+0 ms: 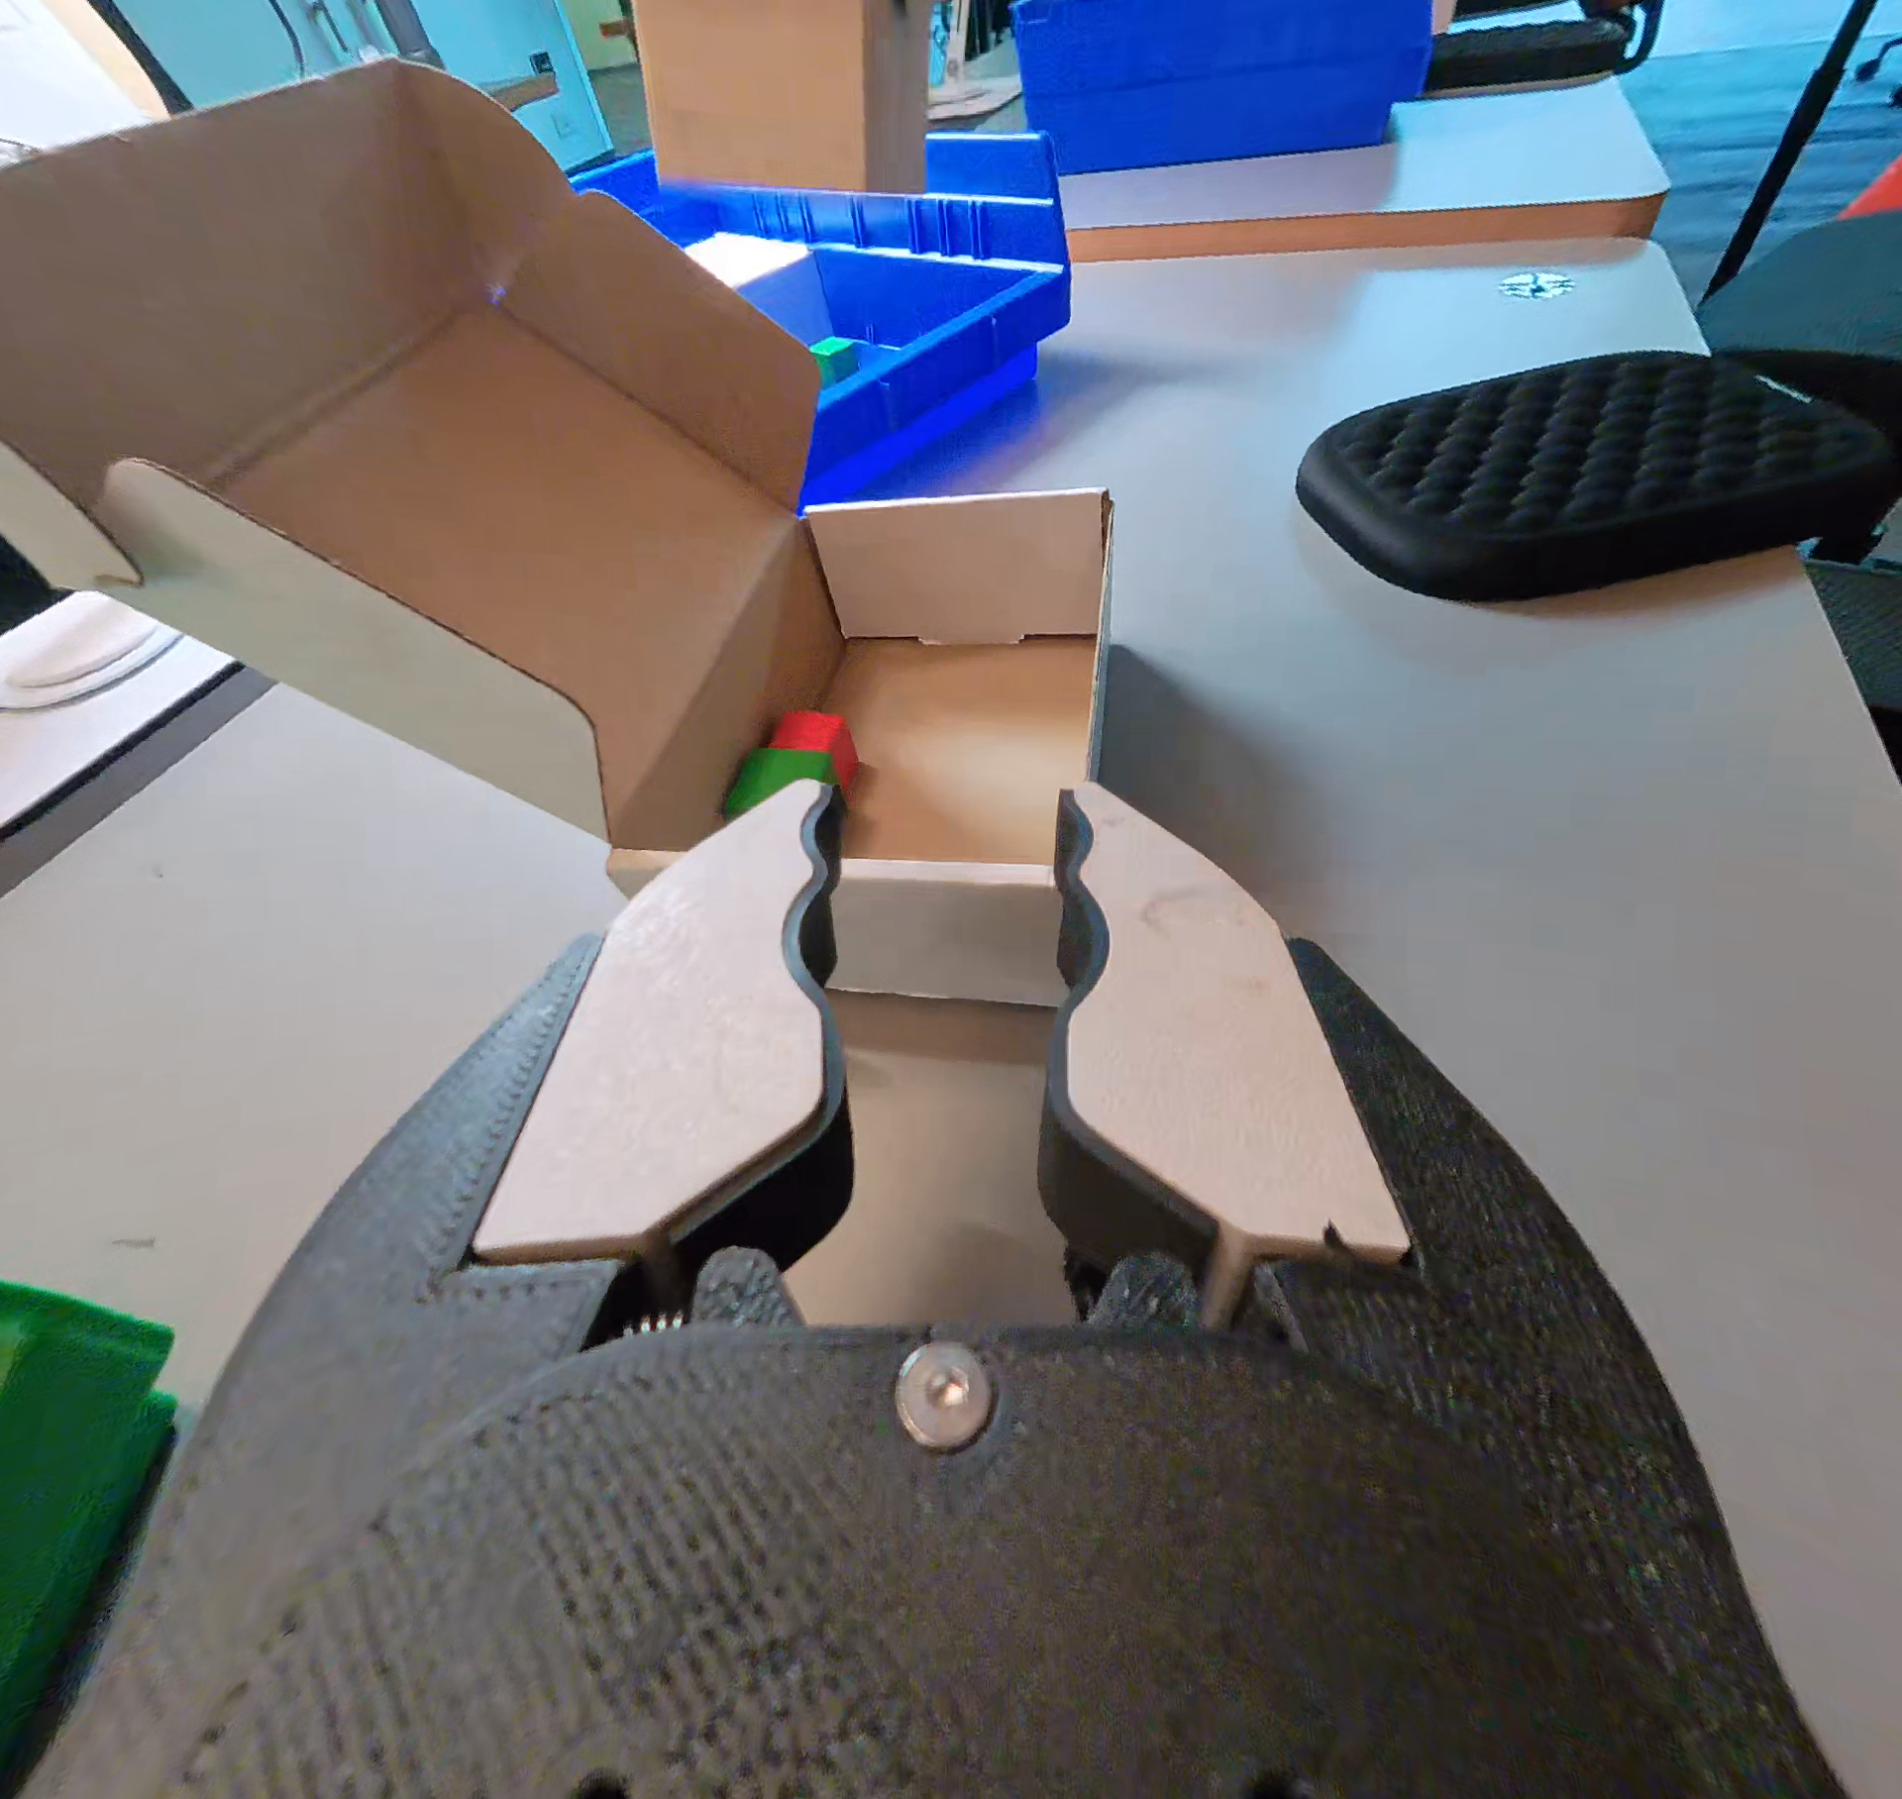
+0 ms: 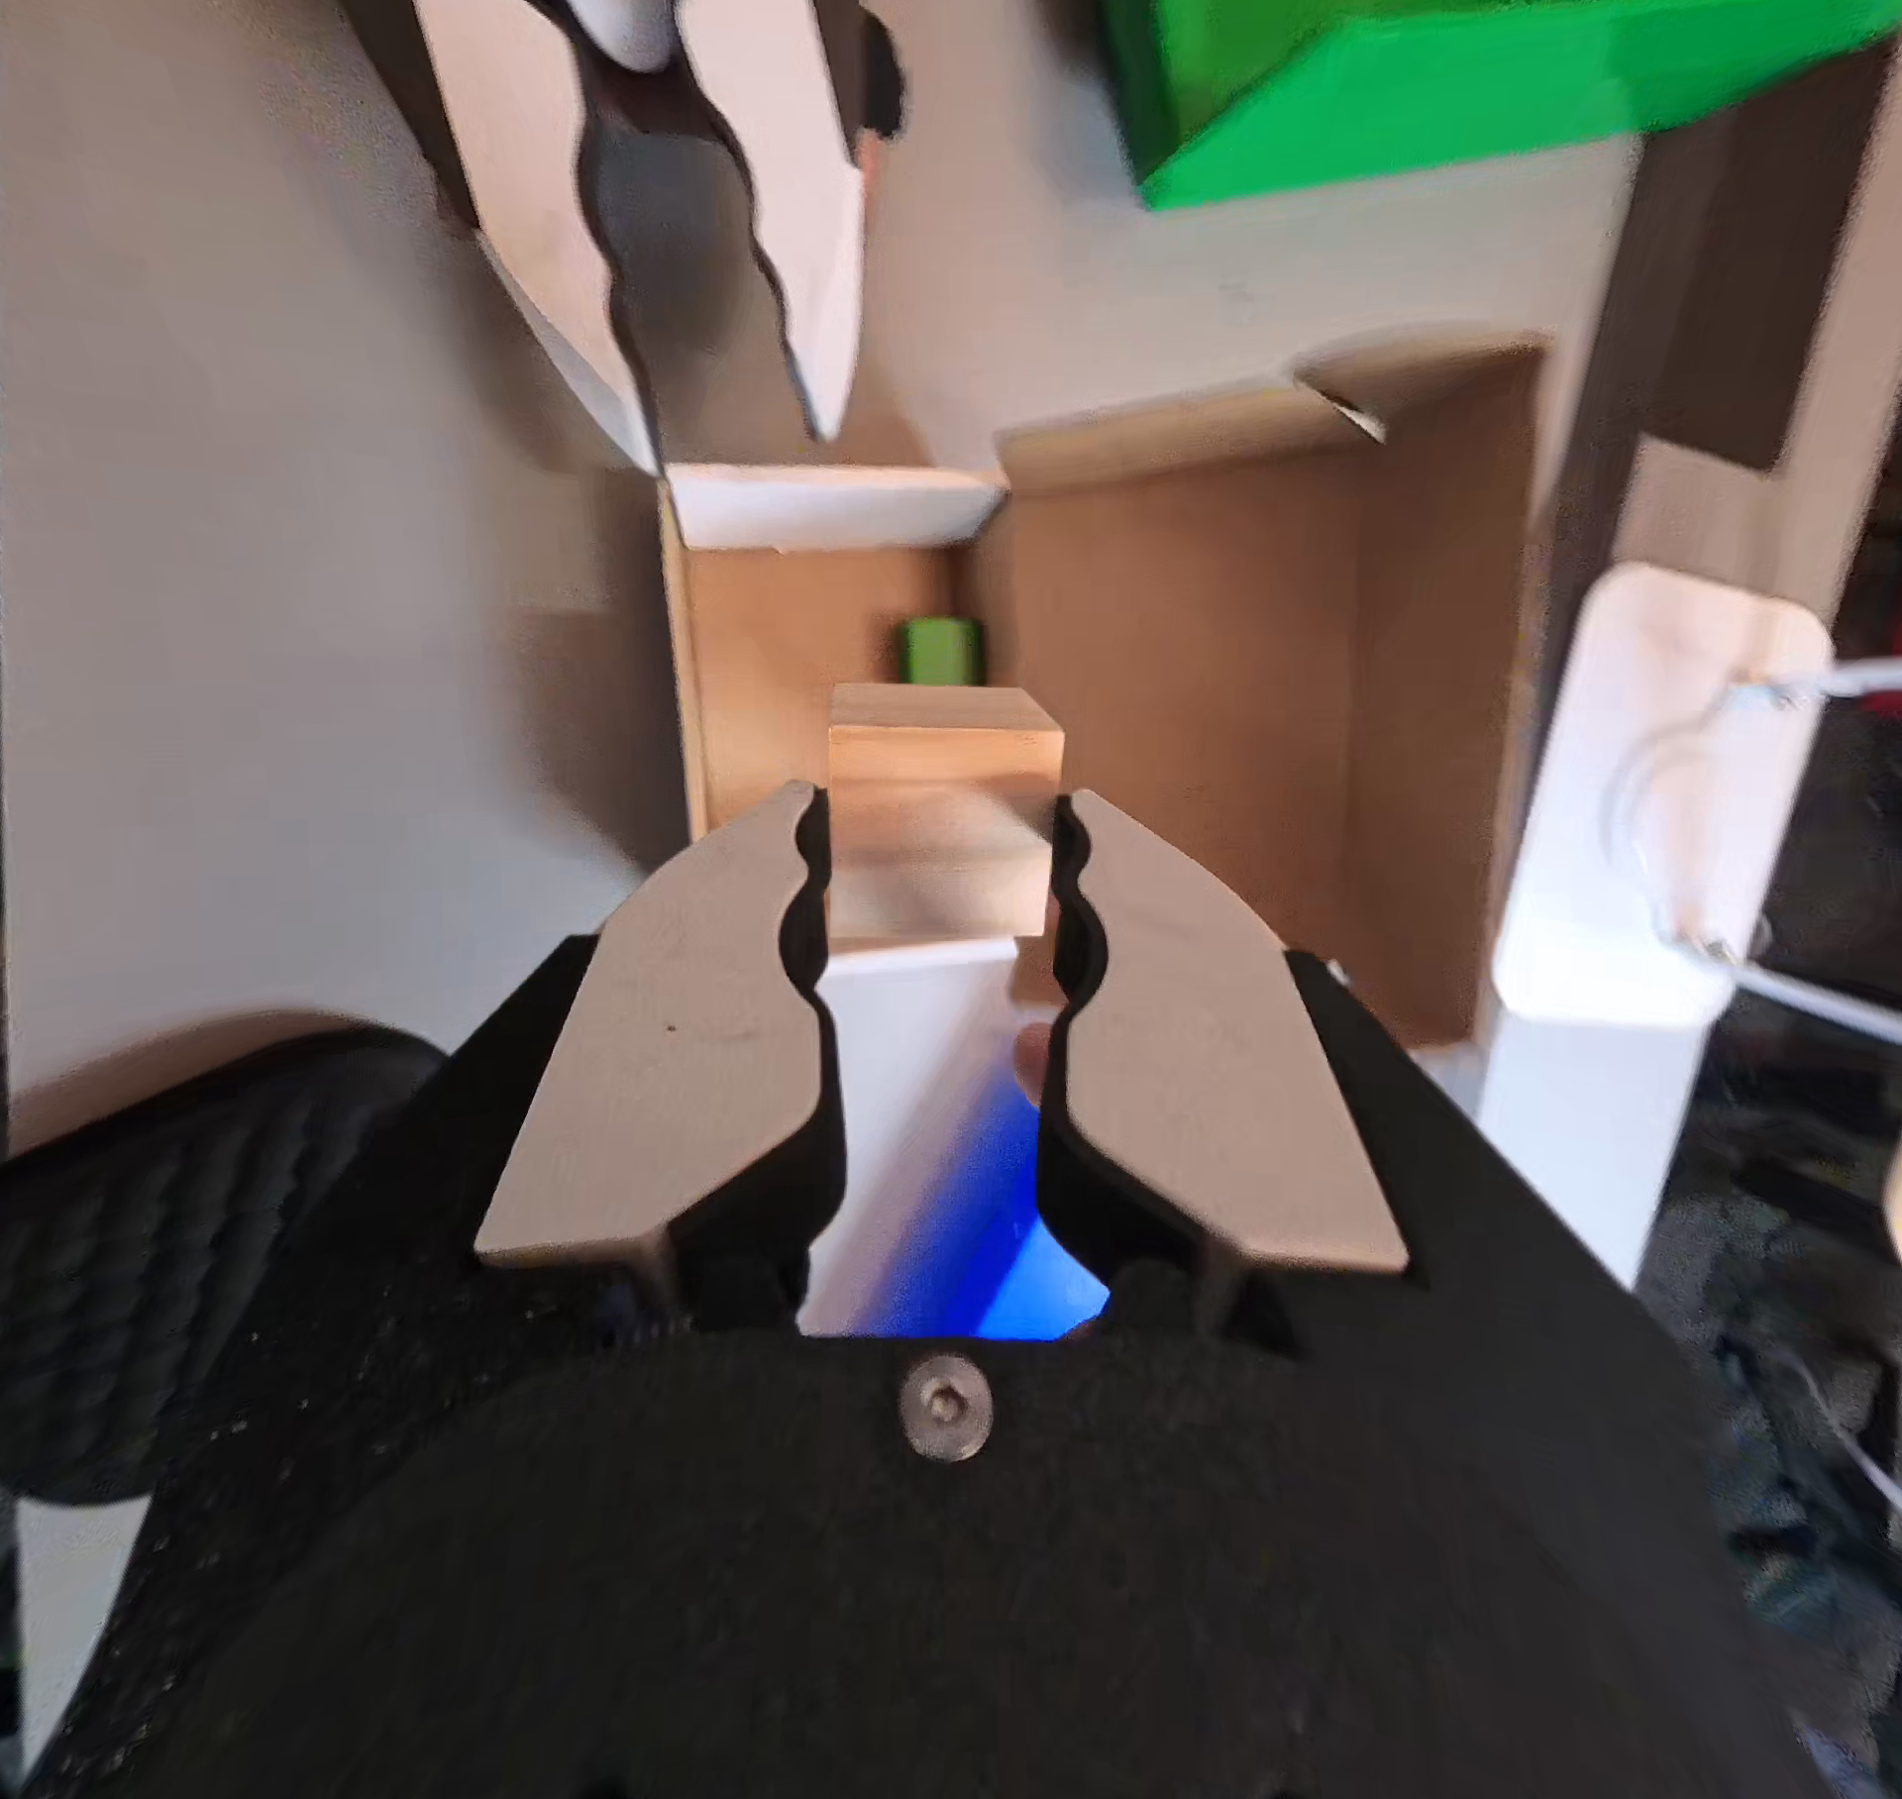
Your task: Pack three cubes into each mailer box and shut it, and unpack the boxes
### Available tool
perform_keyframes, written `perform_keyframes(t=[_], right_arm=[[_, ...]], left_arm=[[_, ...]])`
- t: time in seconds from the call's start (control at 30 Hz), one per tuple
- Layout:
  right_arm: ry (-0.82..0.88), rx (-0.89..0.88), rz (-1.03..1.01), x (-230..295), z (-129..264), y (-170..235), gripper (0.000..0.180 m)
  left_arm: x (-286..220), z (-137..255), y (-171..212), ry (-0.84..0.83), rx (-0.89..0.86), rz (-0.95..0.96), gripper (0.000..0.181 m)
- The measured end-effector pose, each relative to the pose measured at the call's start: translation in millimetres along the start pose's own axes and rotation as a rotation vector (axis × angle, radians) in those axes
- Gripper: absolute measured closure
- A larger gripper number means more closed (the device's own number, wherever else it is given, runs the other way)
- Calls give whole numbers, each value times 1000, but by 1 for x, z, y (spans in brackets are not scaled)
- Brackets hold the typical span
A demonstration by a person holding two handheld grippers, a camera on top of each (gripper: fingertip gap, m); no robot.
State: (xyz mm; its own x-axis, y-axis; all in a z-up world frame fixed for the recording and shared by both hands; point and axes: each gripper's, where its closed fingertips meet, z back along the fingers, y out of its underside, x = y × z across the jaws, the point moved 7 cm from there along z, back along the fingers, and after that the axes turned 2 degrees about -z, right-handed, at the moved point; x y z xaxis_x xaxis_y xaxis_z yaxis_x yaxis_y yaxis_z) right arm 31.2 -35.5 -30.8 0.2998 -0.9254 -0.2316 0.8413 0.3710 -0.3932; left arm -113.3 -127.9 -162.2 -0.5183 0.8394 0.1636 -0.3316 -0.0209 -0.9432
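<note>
Right tool [image 2: 942,859] gripping a plain wooden cube [image 2: 942,803] over the open mailer box [image 2: 813,617] on the table [image 2: 257,515]; green cube [image 2: 939,650] lying inside. Left tool [image 1: 942,859] hanging open, empty, at the box's near wall.

1. My left view is bright and sharp, with even daylight across the bench [image 1: 1389,823].
2. The mailer box [image 1: 967,576] throws a soft shadow to its right.
3. My right view is motion-blurred; the green bin [image 2: 1441,51] above the box smears.
4. Wide-angle bending curves both pictures' edges.
</note>
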Motion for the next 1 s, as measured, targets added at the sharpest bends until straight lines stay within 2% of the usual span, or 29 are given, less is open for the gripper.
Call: perform_keyframes(t=[0.2, 0.37, 0.47, 0.6, 0.8, 1.0], right_arm=[[201, 113, -208, -42, 73, 76, 138], [255, 204, -386, -63, 84, 150, 139], [256, 229, -448, -70, 66, 184, 138], [218, 243, -483, -81, 21, 212, 138], [108, 295, -481, -95, -51, 221, 138], [64, 347, -463, -100, -78, 223, 139]], left_arm=[[0, 1, -1, -8, -7, -2, 141], [0, -1, 0, -16, -1, -7, 141], [2, -1, 1, -24, 1, -3, 140], [3, -3, 3, -25, 8, 15, 134], [5, -3, 6, -41, 28, 22, 132], [11, 0, 8, -53, 33, 59, 130]])
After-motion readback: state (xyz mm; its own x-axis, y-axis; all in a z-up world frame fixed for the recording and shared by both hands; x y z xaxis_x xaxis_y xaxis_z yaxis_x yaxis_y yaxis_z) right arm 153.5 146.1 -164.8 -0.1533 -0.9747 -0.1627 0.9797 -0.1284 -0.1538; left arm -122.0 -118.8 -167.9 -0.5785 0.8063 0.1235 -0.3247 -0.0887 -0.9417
